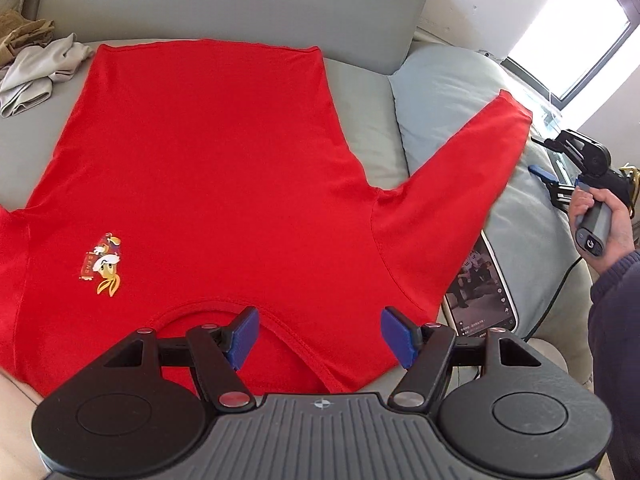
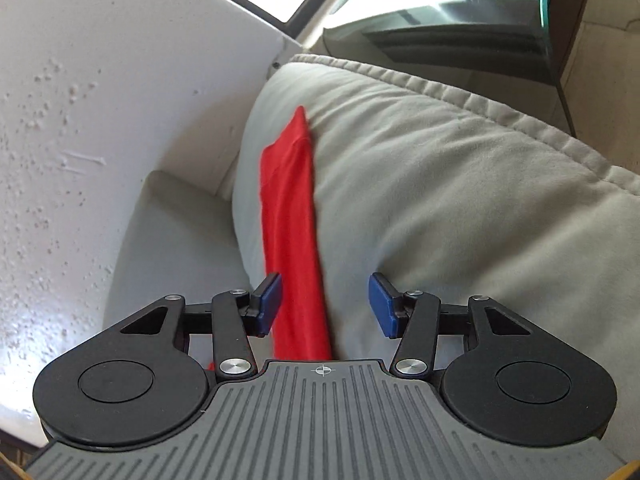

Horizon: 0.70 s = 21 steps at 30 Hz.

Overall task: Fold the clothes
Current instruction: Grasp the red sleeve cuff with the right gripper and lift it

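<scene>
A red long-sleeved shirt [image 1: 208,168] lies flat on the grey sofa seat, collar [image 1: 224,308] nearest me, a small cartoon print [image 1: 103,265] on its chest. One sleeve [image 1: 452,184] stretches up over a pale cushion. My left gripper [image 1: 318,336] hovers open just above the collar, nothing between its blue pads. In the left wrist view the right gripper [image 1: 540,170] is held in a hand beside the cuff. In the right wrist view that gripper [image 2: 325,306] stands open, the red sleeve [image 2: 288,216] running between its fingers along the cushion, not pinched.
A crumpled grey garment [image 1: 36,72] and a tan one [image 1: 20,36] lie at the sofa's back left. A lit phone [image 1: 482,292] rests by the pale cushion [image 1: 448,92]. A white wall [image 2: 80,120] and a glass table [image 2: 480,20] stand beyond the sofa arm.
</scene>
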{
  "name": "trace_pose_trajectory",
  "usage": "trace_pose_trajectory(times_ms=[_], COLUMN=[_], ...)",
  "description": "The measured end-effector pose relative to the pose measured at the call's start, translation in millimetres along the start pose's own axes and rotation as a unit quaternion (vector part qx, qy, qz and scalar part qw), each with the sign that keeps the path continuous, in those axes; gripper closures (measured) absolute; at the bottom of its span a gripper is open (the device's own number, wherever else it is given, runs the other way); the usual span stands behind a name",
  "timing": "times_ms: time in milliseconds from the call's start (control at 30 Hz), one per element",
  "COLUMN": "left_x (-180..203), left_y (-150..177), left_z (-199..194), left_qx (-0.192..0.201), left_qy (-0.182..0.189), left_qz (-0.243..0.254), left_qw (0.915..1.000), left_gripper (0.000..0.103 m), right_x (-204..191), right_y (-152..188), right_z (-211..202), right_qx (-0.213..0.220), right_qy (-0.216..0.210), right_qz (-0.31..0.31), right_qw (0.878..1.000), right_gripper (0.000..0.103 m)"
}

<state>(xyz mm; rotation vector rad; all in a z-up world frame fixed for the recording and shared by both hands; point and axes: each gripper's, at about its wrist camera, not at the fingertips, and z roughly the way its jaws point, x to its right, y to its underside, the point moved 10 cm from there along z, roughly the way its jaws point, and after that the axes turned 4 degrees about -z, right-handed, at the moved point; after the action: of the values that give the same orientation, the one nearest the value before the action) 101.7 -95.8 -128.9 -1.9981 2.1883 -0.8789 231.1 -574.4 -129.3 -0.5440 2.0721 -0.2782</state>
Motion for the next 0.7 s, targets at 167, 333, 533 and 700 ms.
trace_pose_trajectory(times_ms=[167,333,533,700], left_x=[19.0,46.7,63.6,60.0], left_y=[-11.9,-36.8,-43.0,-40.0], left_z=[15.7,27.9,29.3,12.4], left_qx=[-0.004,0.021,0.033,0.053], left_qy=[0.021,0.04,0.059,0.067], left_qz=[0.012,0.037,0.048,0.034], left_qw=[0.9997,0.9983,0.9966,0.9958], left_gripper=[0.037,0.037,0.037,0.037], right_x=[-7.3,-19.3,-37.6,-73.7], right_y=[-35.2,-57.6,-72.0,-69.1], right_z=[37.3,63.4,80.9,52.9], right_qx=[0.037,0.048,0.035,0.059], right_qy=[-0.029,-0.027,-0.013,0.048], right_qz=[0.014,-0.024,-0.088,-0.219], right_qw=[0.999,0.998,0.995,0.973], right_gripper=[0.057,0.057,0.093,0.094])
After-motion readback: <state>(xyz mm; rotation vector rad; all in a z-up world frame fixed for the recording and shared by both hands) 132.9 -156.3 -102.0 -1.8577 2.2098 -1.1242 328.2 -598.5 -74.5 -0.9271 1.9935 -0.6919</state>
